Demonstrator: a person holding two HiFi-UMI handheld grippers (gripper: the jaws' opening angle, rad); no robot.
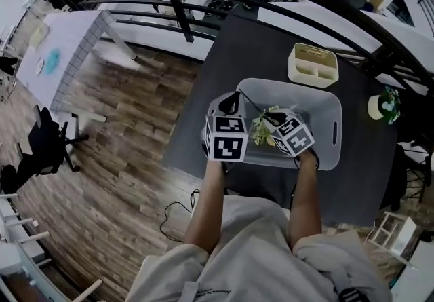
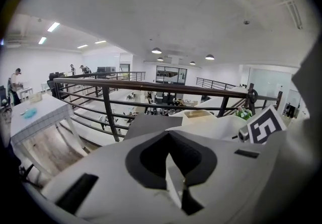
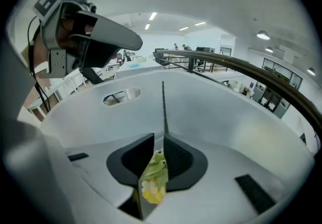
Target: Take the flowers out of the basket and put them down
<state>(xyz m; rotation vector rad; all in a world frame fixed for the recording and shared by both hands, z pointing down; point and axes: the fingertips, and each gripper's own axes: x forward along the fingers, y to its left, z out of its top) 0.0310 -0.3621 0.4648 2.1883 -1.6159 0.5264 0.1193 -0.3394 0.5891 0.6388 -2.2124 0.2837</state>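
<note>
Keeping the flowers (image 3: pixel 154 177) low inside the basket (image 3: pixel 216 107), not yet lifting them clear. Straddling them with the right gripper (image 3: pixel 158 140), jaws standing narrowly apart, leaf and yellow bloom filling the gap, dark stem running out past the tips; judging by that gap, probably gripping loosely at best. Holding the left gripper (image 2: pixel 169 132) by the basket's left rim, jaws pressed together on nothing, likely just waiting. Resting the basket on the dark table (image 1: pixel 244 43), leaving bare surface alongside for setting down.
</note>
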